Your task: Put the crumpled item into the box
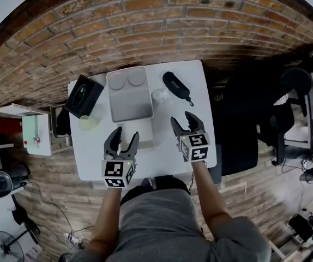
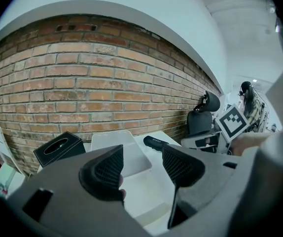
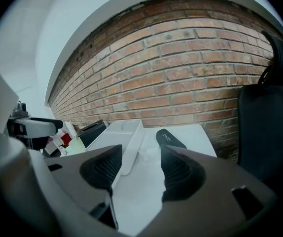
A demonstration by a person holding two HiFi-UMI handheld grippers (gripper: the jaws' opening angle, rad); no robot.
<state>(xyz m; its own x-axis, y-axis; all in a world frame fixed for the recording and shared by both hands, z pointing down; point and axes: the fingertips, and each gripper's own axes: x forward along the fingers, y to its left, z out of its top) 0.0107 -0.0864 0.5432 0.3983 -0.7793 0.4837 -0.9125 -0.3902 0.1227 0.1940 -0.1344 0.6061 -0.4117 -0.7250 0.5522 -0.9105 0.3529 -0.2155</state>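
Though beside the box (image 1: 129, 103), crumpled item (image 1: 160, 96) ahead of right tongs (image 1: 181, 117) (agape).

Office: brick wall (image 1: 145, 26), swivel chair (image 1: 297, 81)

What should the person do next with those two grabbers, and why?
Probably ease the right gripper forward until its open jaws straddle the crumpled item, which lies just ahead of it on the table beside the box. The gripper holds nothing yet.

We see the small, pale crumpled item (image 1: 159, 96) lying outside the open, white rectangular box (image 1: 129, 105), just beside its right wall
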